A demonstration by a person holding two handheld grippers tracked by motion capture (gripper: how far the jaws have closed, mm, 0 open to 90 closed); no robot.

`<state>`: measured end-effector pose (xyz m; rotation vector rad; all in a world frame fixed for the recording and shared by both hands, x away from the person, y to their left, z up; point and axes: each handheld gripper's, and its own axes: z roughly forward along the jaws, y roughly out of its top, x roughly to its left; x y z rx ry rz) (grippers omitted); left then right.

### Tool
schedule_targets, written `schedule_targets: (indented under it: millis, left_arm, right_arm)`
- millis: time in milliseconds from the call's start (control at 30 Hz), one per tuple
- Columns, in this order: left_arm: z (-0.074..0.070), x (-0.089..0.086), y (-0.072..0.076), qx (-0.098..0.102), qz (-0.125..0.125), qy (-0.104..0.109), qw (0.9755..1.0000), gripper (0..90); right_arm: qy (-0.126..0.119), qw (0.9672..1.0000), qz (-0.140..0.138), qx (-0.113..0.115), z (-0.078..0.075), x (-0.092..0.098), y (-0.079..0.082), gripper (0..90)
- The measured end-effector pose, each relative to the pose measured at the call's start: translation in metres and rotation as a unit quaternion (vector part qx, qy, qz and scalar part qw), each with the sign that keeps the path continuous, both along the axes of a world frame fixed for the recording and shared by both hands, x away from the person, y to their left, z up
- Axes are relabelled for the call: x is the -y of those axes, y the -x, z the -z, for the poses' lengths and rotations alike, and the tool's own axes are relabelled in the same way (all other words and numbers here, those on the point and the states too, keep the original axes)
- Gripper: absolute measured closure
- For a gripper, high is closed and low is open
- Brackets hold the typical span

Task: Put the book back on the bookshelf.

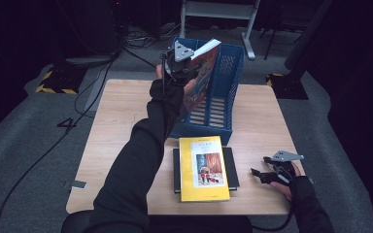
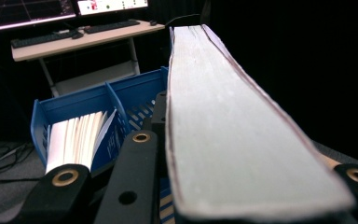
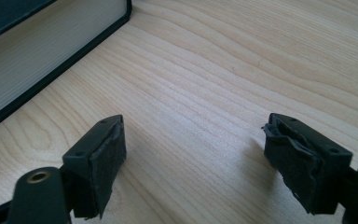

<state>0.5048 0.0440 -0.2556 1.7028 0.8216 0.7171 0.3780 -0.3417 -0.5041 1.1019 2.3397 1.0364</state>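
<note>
Book (image 1: 203,77), colourful cover, thick pale page block: I have it clamped in my left gripper (image 1: 178,62), jaws closed across its thickness, raised above the blue file rack (image 1: 223,92) at the far side of the table (image 1: 121,121). In the left gripper view the page edge (image 2: 223,130) runs away from the jaws, with the rack's slots below; one slot already holds a book with fanned pages (image 2: 77,137). Handling, as I judge it: moderately heavy, stiff while held shut, glossy cover likely slippery; a grip across both covers near the middle of the long edge keeps the pages from splaying and the far end from drooping. Right gripper (image 1: 267,174): jaws spread wide, holding nothing, resting low over the table's near right corner; its own view shows bare wood between the pads (image 3: 105,154). Remaining stock: yellow book (image 1: 203,167) lying on a dark book (image 1: 230,167) at the near edge.
</note>
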Motion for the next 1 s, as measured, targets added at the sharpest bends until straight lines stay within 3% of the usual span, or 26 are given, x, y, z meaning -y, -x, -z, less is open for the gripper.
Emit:
schedule_targets:
  millis: [267, 1000]
  left_arm:
    - [0.003, 0.012, -0.013, -0.008, -0.031, 0.000, 0.9995, 73.6]
    - [0.024, 0.033, -0.045, -0.016, -0.080, 0.009, 0.9966, 73.6]
  right_arm:
    - [0.000, 1.0000, 0.000, 0.000, 0.000, 0.000, 0.001, 20.9]
    - [0.000, 1.0000, 0.001, 0.001, 0.000, 0.000, 0.002, 20.6]
